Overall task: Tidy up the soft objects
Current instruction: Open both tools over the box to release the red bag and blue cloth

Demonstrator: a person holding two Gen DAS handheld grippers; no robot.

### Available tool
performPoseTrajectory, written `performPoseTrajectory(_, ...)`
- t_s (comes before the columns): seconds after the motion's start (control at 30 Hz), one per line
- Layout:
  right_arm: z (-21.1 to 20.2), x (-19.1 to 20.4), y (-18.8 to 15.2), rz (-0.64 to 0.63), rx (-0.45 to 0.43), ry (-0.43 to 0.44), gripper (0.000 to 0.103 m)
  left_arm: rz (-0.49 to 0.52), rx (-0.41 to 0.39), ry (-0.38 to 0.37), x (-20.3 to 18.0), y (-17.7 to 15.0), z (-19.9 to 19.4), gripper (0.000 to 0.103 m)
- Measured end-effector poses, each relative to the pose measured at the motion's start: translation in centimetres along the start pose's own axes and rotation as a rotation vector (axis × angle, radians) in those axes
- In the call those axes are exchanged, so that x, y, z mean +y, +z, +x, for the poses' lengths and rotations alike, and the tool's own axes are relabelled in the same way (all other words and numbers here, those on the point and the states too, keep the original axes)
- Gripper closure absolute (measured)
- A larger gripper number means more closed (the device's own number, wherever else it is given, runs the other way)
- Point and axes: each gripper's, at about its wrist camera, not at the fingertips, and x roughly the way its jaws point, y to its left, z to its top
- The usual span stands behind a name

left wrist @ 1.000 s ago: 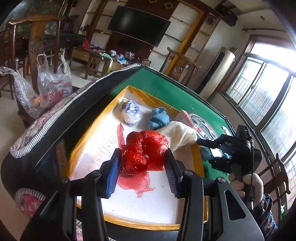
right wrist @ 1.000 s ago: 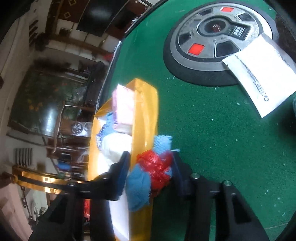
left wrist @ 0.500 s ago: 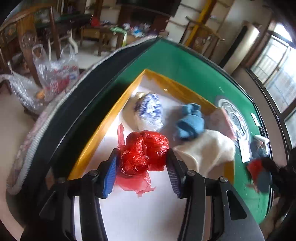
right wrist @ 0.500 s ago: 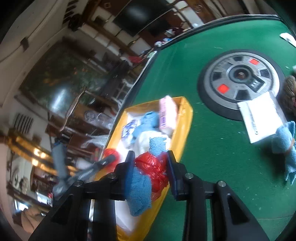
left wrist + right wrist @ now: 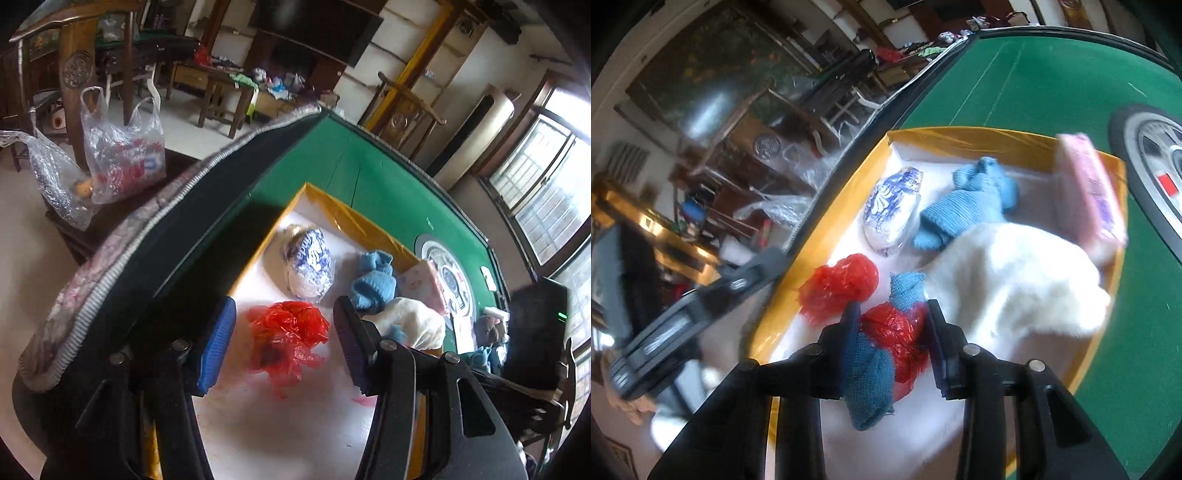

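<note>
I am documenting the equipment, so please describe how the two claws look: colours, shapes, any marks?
The left claw has black angular arms with silver bolt heads and ribbed pads, one bright blue, the other darker purple. The right claw has the same black frame and bolts, with dark blue pads. No cables or sleeves are visible.

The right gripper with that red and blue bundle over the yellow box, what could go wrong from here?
The right gripper grips a blue cloth and red plastic bundle; the cloth dangles, so it might slip out. The yellow box is crowded: the white fluffy item sits close beside the jaws and could get snagged. The left gripper, just opened off the red bag, might drag it along.
</note>
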Motion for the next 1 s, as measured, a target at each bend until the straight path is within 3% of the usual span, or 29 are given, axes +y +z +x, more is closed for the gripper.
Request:
performPoseTrajectory(0.07,0.0,-0.6,0.6,0.048,0.002,0.049,0.069,0.0,-0.024,-0.016,0.3,-0.2,-0.9,0.049)
performPoseTrajectory(0.13,-1.4,-1.0,0.6,0.06,-0.039,0.098,0.058,0.001,-0.044,-0.027,0.7,-0.9,-1.9,0.046)
performPoseTrajectory(0.23,-3.9,-1.1,0.3,0.026,-0.1,0.016,0.045,-0.013,-0.051,-0.041,0.9,-1.8,-2.7,0.045)
performPoseTrajectory(0.33,-4.6,-1.6,-0.1,0.027,-0.079,-0.053,0.044,-0.045,-0.068,-0.068,1.3,-2.9,-3.4,0.045)
performPoseTrajectory(0.47,-2.2,-2.3,0.5,0.066,-0.014,-0.097,0.044,-0.059,-0.079,-0.093,1.1,-3.5,-3.7,0.045)
performPoseTrajectory(0.6,-0.2,-1.8,2.1,0.051,-0.042,-0.123,0.04,-0.039,-0.104,-0.077,0.6,-3.6,-4.7,0.045)
performPoseTrajectory(0.73,-0.8,-2.2,1.7,0.048,-0.044,-0.042,0.034,-0.041,-0.11,-0.077,0.2,-4.0,-5.1,0.045)
performPoseTrajectory(0.8,-2.5,-2.7,1.1,0.062,-0.07,0.031,0.034,-0.039,-0.109,-0.076,-0.1,-4.2,-5.1,0.045)
performPoseTrajectory(0.87,-4.7,-3.1,0.2,0.054,-0.122,0.049,0.034,-0.029,-0.103,-0.073,-0.8,-4.3,-5.0,0.045)
performPoseTrajectory(1.0,-10.4,-4.4,-2.1,0.011,-0.241,-0.001,0.034,0.01,-0.098,-0.083,-3.0,-4.7,-5.1,0.045)
